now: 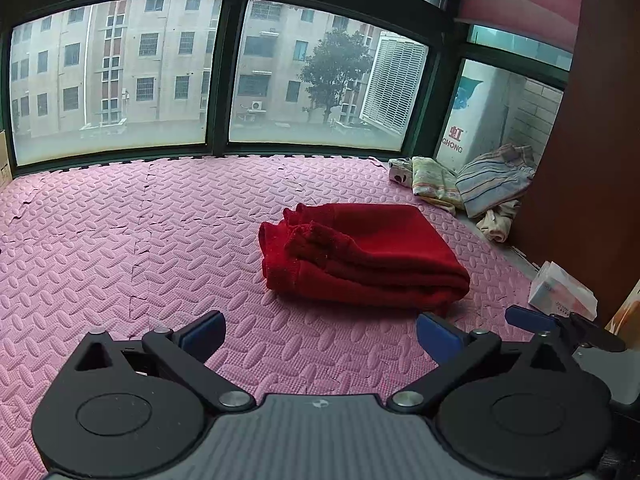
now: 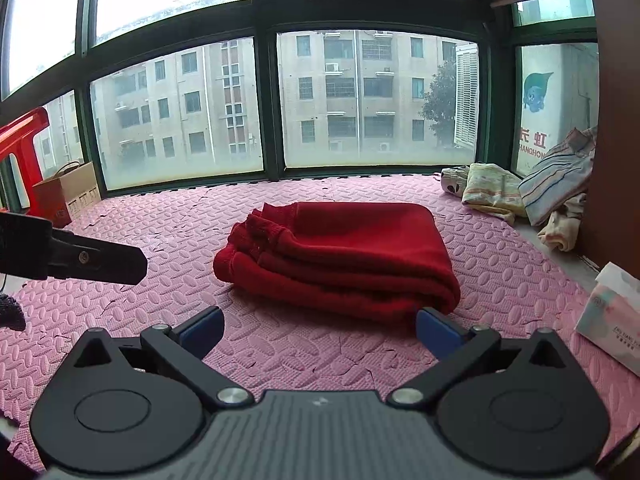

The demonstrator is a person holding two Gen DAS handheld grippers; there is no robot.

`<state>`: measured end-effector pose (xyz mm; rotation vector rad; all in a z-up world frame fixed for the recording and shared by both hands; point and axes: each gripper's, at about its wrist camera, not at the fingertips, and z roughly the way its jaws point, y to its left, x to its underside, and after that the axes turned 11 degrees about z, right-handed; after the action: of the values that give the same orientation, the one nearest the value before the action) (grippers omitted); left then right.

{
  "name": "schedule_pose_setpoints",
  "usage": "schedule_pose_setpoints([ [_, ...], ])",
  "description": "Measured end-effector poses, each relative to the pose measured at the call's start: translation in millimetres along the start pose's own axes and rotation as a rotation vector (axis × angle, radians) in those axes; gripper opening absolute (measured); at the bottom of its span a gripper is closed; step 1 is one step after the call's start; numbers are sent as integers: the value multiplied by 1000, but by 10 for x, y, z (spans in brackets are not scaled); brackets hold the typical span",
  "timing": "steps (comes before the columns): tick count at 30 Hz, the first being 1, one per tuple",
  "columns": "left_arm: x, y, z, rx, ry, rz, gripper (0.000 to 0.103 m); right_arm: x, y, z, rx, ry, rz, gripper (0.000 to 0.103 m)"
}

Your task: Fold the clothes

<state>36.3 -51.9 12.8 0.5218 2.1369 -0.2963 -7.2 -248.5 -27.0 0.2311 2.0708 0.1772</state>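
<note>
A red knitted garment (image 1: 360,256) (image 2: 340,256) lies folded into a thick rectangular stack on the pink foam mat (image 1: 120,240) (image 2: 500,272). Its ribbed cuffs and hems bunch at the stack's left end. My left gripper (image 1: 322,334) is open just short of the stack's near edge, with nothing between its blue pads. My right gripper (image 2: 320,328) is open too, directly in front of the stack's near fold and empty. In the left wrist view, the right gripper's blue finger (image 1: 528,318) shows at the right. In the right wrist view, the left gripper's black finger (image 2: 112,262) juts in from the left.
A striped shirt (image 1: 492,184) (image 2: 556,184), a yellow patterned cloth (image 1: 434,180) (image 2: 492,192) and other loose clothes are heaped at the back right by a brown cabinet (image 1: 592,160). A tissue pack (image 1: 560,290) (image 2: 612,320) lies at the right. Windows bound the far side. A cardboard box (image 2: 80,192) and red stool (image 2: 24,140) stand left.
</note>
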Motion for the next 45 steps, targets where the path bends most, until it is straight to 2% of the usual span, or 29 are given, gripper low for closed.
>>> schedule_pose_setpoints([
  [17,171,-98,17,-27,43,23,103,38,-35,-22,71,59,-5,103],
  [27,197,-147,22,-51,52,44,103,58,-35,-36,71,70,-9,103],
  [45,226,-162,132,-50,78,54,103,109,-71,68,78,103,-7,103],
])
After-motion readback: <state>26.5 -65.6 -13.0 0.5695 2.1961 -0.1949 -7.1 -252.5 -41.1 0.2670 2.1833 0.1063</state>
